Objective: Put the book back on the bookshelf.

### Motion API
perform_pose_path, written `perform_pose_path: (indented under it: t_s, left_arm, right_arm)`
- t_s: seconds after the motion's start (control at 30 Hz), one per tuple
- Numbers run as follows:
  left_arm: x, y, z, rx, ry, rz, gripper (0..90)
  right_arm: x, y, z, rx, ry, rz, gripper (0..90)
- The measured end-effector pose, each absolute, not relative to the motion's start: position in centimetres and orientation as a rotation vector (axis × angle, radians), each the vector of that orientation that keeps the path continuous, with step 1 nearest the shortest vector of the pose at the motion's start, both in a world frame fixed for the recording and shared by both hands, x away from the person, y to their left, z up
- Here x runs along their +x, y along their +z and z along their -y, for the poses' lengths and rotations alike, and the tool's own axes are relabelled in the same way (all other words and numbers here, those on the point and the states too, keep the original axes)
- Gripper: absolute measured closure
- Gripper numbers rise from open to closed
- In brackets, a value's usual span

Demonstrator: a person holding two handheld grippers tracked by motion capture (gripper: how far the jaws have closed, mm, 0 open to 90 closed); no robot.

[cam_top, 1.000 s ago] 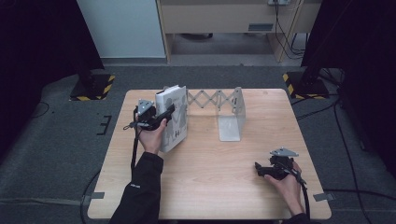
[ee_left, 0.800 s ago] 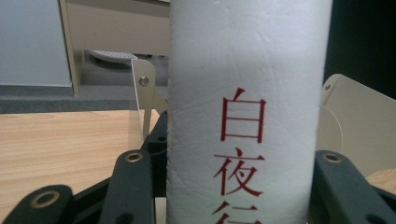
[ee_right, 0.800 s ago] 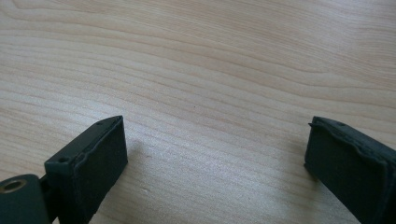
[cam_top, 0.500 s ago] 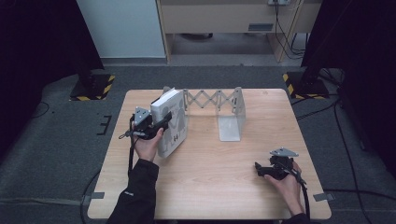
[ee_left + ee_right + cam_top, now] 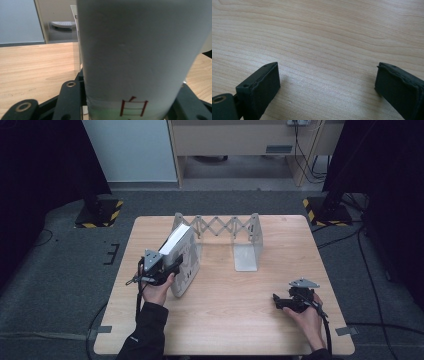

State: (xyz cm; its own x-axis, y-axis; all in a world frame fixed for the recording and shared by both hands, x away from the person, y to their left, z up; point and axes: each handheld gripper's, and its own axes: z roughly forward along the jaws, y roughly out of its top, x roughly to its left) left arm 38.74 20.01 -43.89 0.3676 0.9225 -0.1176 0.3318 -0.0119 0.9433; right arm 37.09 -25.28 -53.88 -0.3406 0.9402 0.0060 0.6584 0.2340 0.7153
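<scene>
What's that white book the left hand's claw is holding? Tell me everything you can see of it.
The book is thick, with a white cover carrying faint dark markings and a pale page block along its upper edge. It leans tilted, its lower end near the table and its top toward the folding metal rack. The left claw is clamped on it; in the left gripper view black jaws flank its white spine, which bears a red character near the bottom.

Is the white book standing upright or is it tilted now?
Tilted. In the high view the book leans over, its top toward the folding rack, held in the left gripper.
</scene>
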Motion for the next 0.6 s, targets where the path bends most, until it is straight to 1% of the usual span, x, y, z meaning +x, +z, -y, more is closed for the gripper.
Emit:
perform_pose_path:
  t_s: [0.2,0.6]
  left_arm:
    - [38.4,-44.6,-19.7,1.570,0.705,-1.172,51.1]
    - [39.1,-45.1,-19.0,1.548,0.794,-1.147,51.0]
  right_arm:
    - [37.1,-53.9,25.3,1.466,0.883,-2.084,6.2]
    - [37.1,-53.9,25.3,1.466,0.883,-2.084,6.2]
